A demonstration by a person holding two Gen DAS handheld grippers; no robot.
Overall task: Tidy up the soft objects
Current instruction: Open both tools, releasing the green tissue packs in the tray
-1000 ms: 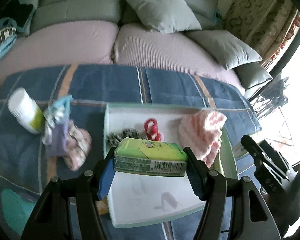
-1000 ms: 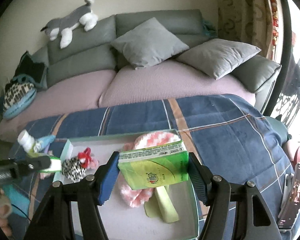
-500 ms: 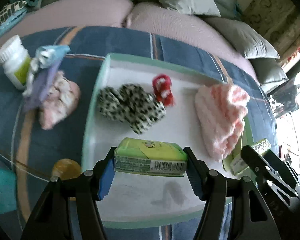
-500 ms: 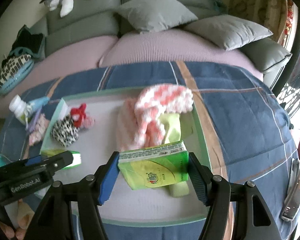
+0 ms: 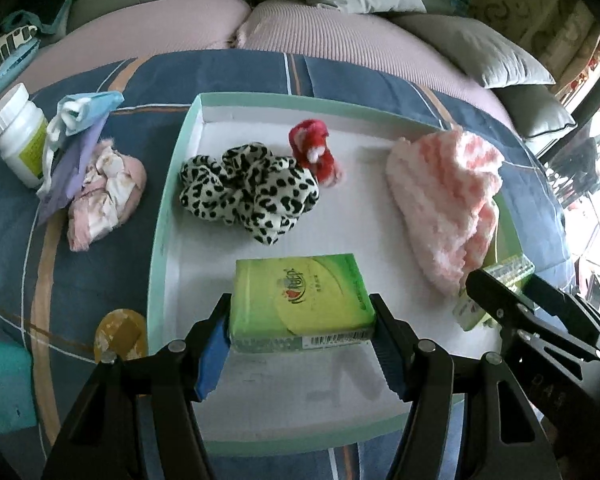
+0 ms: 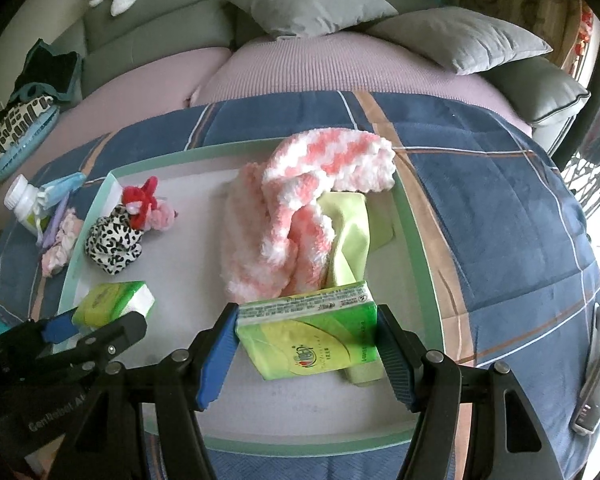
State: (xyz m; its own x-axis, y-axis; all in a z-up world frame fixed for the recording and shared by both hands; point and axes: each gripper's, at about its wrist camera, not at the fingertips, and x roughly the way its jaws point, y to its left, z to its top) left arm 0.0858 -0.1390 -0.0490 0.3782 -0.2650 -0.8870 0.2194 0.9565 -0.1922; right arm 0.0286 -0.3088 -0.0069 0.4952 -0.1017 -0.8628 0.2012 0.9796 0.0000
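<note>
My left gripper (image 5: pixel 302 354) is shut on a green tissue pack (image 5: pixel 300 300), low over the white tray (image 5: pixel 172 184) near its front left. My right gripper (image 6: pixel 306 354) is shut on a second green tissue pack (image 6: pixel 312 336), low over the tray's (image 6: pixel 416 240) front right. In the tray lie a leopard-print scrunchie (image 5: pixel 248 192), a red plush toy (image 5: pixel 314 148), a pink-and-white fluffy knit (image 5: pixel 448 196) and a light green cloth (image 6: pixel 352 232). The left gripper and its pack (image 6: pixel 112 306) also show in the right wrist view.
Left of the tray on the blue plaid blanket lie a pink cloth bundle (image 5: pixel 104 192), a blue face mask (image 5: pixel 84 116), a white pill bottle (image 5: pixel 16 132) and a yellow round thing (image 5: pixel 120 334). A sofa with grey cushions (image 6: pixel 312 0) stands behind. A phone (image 6: pixel 592 364) lies at the right.
Both grippers have come down and forward over the tray with their tissue packs. The left pack has tilted so its top face shows.
</note>
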